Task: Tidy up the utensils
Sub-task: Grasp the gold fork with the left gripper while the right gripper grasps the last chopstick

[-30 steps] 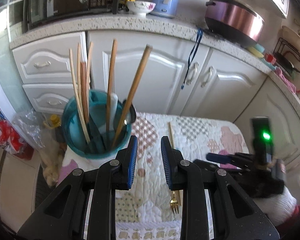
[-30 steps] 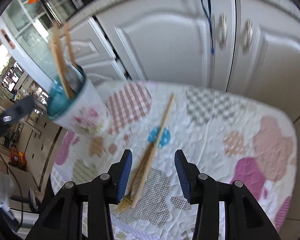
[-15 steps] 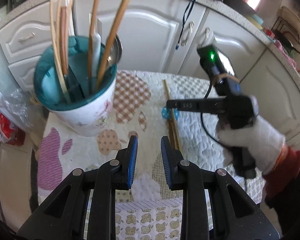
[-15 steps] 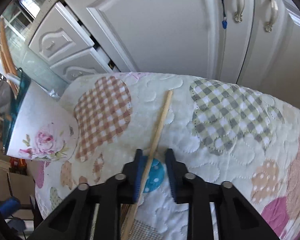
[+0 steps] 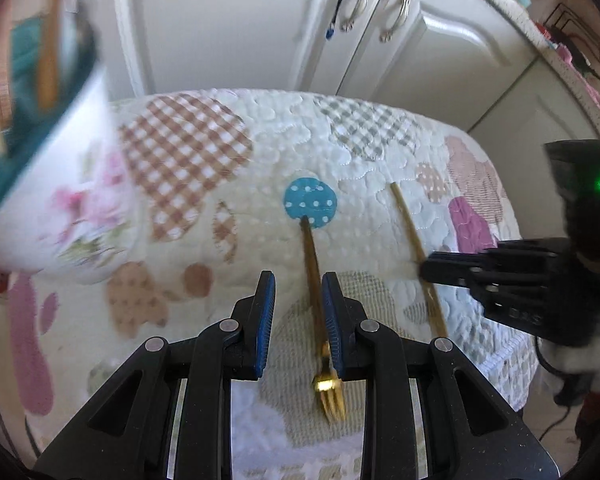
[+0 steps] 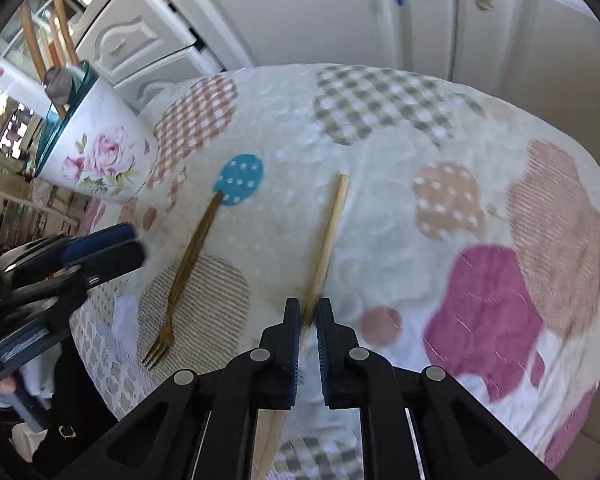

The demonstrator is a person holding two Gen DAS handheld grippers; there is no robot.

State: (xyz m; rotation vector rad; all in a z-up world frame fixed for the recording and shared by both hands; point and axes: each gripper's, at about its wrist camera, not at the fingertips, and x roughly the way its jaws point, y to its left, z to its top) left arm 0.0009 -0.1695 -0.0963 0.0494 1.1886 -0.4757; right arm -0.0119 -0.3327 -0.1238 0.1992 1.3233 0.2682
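Right hand-held gripper [image 6: 308, 312]: pads clamped on a pair of wooden chopsticks [image 6: 330, 232], gripped low on the shafts, upper ends pointing away toward the cabinet doors [image 6: 320, 12]. Left hand-held gripper [image 5: 298, 308]: partly open, nothing gripped, pads poised just over the gold fork [image 5: 314, 264] (handle running beside the right-hand pad, whether touching cannot tell). Fork flat on the quilted patchwork cloth [image 5: 268, 140] covering the tabletop, tines toward the near edge, handle end resting on a blue dotted patch [image 5: 310, 202]. Chopsticks to the fork's right in the left wrist view, near it but apart and roughly parallel. Further out, at the far left of the cloth, a white floral utensil holder [image 6: 96, 152] with a teal rim, upright, already stocked with wooden sticks and a metal ladle (blurred in the left wrist view). Beyond the tabletop, white cabinet doors and drawers.
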